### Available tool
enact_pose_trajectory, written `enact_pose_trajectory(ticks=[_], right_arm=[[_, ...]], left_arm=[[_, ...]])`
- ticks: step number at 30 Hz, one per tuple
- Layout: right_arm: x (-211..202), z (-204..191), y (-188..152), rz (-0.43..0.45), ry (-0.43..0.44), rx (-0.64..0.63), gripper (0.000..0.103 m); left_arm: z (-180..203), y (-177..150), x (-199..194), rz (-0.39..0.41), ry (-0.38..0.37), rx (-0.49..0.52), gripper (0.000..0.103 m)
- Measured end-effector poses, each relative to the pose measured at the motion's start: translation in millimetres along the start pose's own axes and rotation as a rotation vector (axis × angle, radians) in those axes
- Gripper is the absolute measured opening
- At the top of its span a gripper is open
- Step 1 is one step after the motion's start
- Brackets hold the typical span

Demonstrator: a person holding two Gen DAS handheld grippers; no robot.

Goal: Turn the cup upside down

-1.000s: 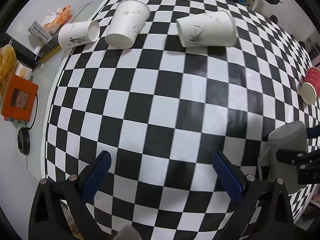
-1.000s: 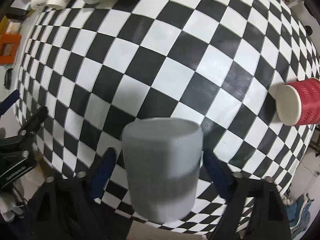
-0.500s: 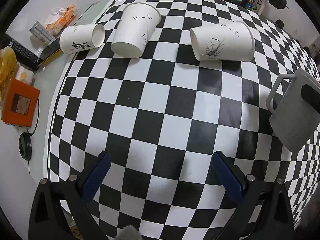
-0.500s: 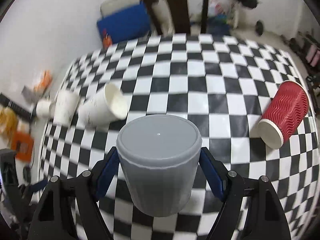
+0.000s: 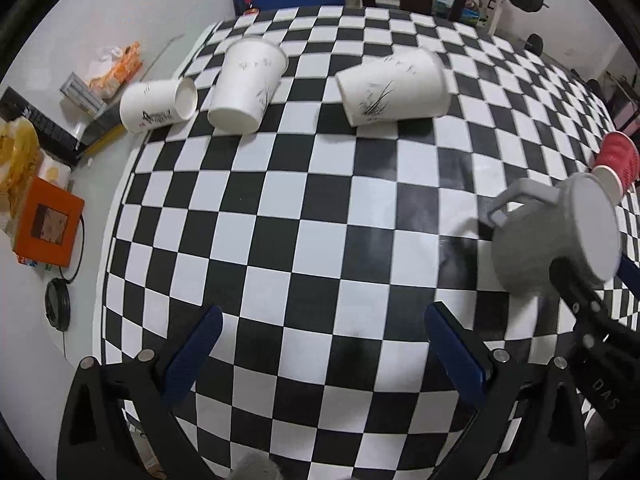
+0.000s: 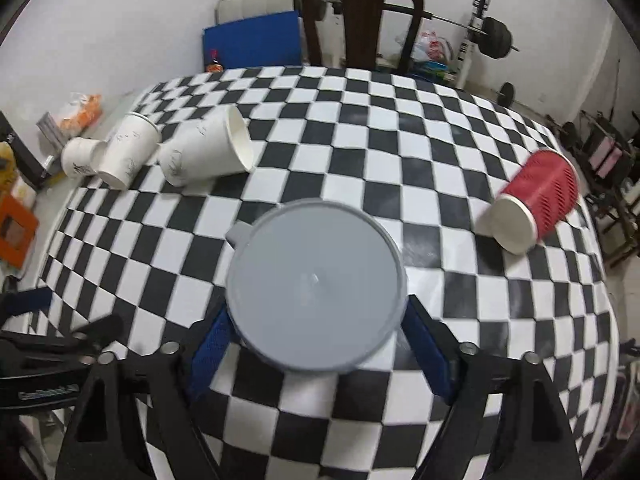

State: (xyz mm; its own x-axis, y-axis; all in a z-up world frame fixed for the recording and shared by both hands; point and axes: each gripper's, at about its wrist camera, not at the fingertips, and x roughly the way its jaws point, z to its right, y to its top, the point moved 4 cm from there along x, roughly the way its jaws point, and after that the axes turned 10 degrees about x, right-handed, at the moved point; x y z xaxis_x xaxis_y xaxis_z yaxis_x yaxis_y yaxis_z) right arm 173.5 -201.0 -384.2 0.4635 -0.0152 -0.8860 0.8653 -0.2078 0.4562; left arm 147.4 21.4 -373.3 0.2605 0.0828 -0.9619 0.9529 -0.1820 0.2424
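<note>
My right gripper (image 6: pixel 316 344) is shut on a grey plastic mug (image 6: pixel 314 284) with a handle. It holds the mug above the checkered table (image 6: pixel 360 128), flat base toward the camera and handle to the upper left. In the left wrist view the mug (image 5: pixel 548 236) hangs tilted at the right, above the table's right side. My left gripper (image 5: pixel 324 348) is open and empty over the near part of the table (image 5: pixel 280 208).
Three white paper cups (image 5: pixel 390 86) (image 5: pixel 246 84) (image 5: pixel 158 106) lie on their sides at the far left. A red paper cup (image 6: pixel 534 200) lies on its side at the right. Clutter and an orange box (image 5: pixel 48 222) sit left of the table. A chair (image 6: pixel 360 20) stands behind.
The right gripper has turned the grey mug further, so its flat base now faces the camera, and moved it lower toward the table. The left gripper has pulled back a little.
</note>
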Motion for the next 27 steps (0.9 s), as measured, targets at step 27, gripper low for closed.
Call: enact_pose_trajectory(ticks=[27], right_arm=[[-289.4,56.9,19.1,0.149,-0.23,0.158,0.103]], left_arm=[[25.1,10.1,-264.2,0.341,-0.078,0.131,0.103]])
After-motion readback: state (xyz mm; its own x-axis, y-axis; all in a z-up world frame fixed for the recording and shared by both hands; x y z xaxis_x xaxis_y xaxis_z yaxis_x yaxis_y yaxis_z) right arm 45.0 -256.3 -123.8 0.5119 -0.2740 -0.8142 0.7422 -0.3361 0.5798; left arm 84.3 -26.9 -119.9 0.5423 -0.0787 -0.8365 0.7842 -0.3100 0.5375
